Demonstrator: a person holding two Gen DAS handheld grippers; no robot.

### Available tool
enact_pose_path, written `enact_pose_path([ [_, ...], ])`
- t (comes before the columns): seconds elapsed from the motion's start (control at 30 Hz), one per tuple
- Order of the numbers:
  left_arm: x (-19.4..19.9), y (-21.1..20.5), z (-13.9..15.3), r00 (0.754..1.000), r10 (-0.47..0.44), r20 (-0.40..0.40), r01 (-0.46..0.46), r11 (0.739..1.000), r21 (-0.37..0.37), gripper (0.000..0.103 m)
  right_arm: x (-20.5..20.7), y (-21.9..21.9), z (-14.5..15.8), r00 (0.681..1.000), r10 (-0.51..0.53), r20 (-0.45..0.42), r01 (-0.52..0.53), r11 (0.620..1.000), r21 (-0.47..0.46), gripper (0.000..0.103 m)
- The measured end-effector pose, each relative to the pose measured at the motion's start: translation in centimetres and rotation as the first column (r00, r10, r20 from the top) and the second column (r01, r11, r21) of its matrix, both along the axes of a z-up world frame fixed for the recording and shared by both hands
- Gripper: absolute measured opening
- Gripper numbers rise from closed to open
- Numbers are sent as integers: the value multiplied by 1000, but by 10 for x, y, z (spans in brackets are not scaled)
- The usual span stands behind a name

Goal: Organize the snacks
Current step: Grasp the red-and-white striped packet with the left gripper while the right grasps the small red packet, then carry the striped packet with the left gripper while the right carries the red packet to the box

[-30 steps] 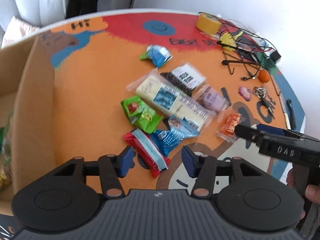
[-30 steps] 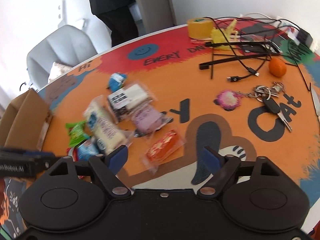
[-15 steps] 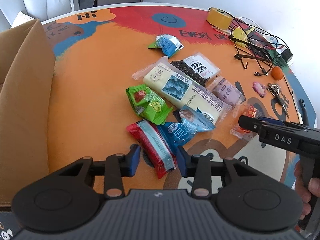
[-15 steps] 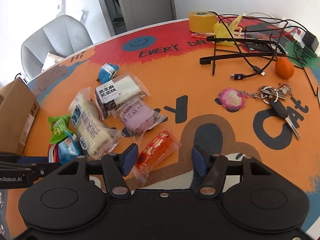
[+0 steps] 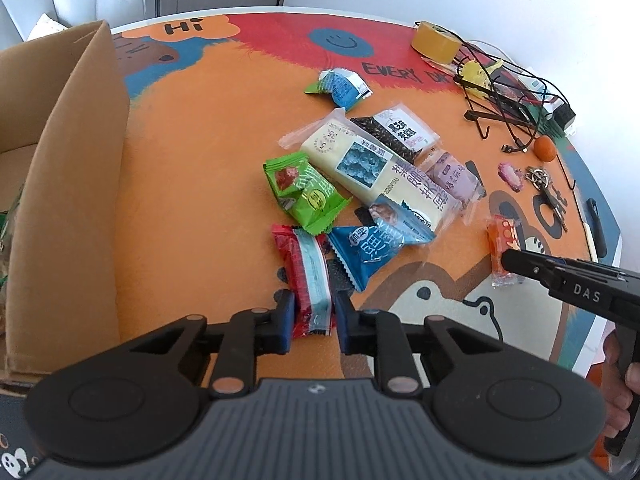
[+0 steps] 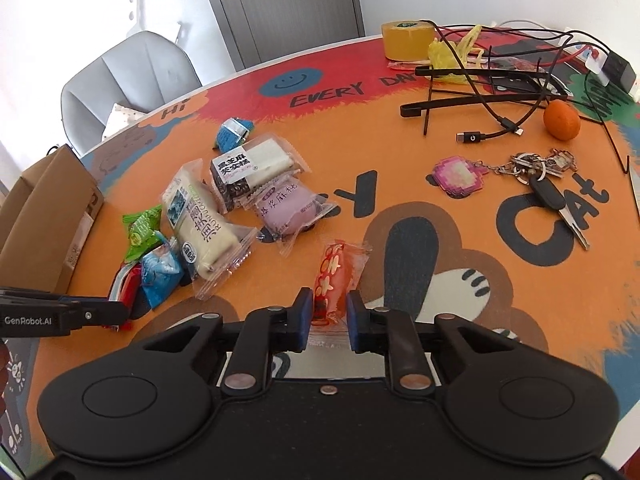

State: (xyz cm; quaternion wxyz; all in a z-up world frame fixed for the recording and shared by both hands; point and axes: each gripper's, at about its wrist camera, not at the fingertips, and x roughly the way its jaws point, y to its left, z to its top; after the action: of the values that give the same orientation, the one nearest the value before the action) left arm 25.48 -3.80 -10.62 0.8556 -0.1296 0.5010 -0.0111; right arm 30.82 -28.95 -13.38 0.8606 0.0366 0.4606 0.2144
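Note:
Several snack packets lie on the orange table. My left gripper point(image 5: 314, 314) is shut on the near end of a red and light-blue packet point(image 5: 306, 268), which rests on the table. A green packet point(image 5: 306, 192), a blue packet point(image 5: 368, 246) and a long cream packet point(image 5: 376, 170) lie just beyond it. My right gripper point(image 6: 328, 314) is shut on the near end of an orange-red packet point(image 6: 332, 276), also seen in the left wrist view point(image 5: 502, 244). A purple packet point(image 6: 288, 208) and a black-and-white packet point(image 6: 248, 170) lie further left.
An open cardboard box point(image 5: 68, 184) stands at the left, with some items inside. At the far right lie a tape roll point(image 6: 406, 38), cables point(image 6: 488, 92), an orange point(image 6: 562, 120) and keys point(image 6: 540, 176). A grey chair point(image 6: 124, 76) stands behind the table.
Both grippers moved forward and down to the table and closed: the left around the red and light-blue packet, the right around the orange-red packet.

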Motion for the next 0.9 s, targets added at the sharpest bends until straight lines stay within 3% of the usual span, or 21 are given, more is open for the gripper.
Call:
enact_pose_path([
  [0.17, 6, -3, 2, 1000, 3, -18, -2, 999, 48, 25, -2, -2, 0, 1000, 0, 2, 0, 1000, 2, 19],
  [0.27, 11, -6, 1, 1000, 5, -17, -4, 996, 93, 29, 0, 0, -2, 1000, -2, -4, 2, 1000, -11, 26],
  [0.33, 14, -7, 0, 1000, 8, -14, -6, 995, 97, 33, 1, 2, -2, 1000, -8, 9, 8, 1000, -28, 32],
  [0.47, 14, -9, -4, 1000, 22, 8, -23, 994, 103, 33, 2, 5, -6, 999, -31, 19, 32, 999, -30, 31],
  [0.57, 12, -12, -4, 1000, 10, 19, -13, 993, 120, 27, -1, 9, -8, 999, -27, 36, 28, 999, -42, 24],
  [0.6, 11, -12, -4, 1000, 6, 23, -9, 992, 122, 19, -2, 11, -8, 999, -17, 39, 19, 999, -37, 24],
  [0.9, 1, -7, 15, 997, -4, 80, -2, 997, 81, 18, -9, 18, 7, 999, 5, 49, -9, 998, 63, 21],
])
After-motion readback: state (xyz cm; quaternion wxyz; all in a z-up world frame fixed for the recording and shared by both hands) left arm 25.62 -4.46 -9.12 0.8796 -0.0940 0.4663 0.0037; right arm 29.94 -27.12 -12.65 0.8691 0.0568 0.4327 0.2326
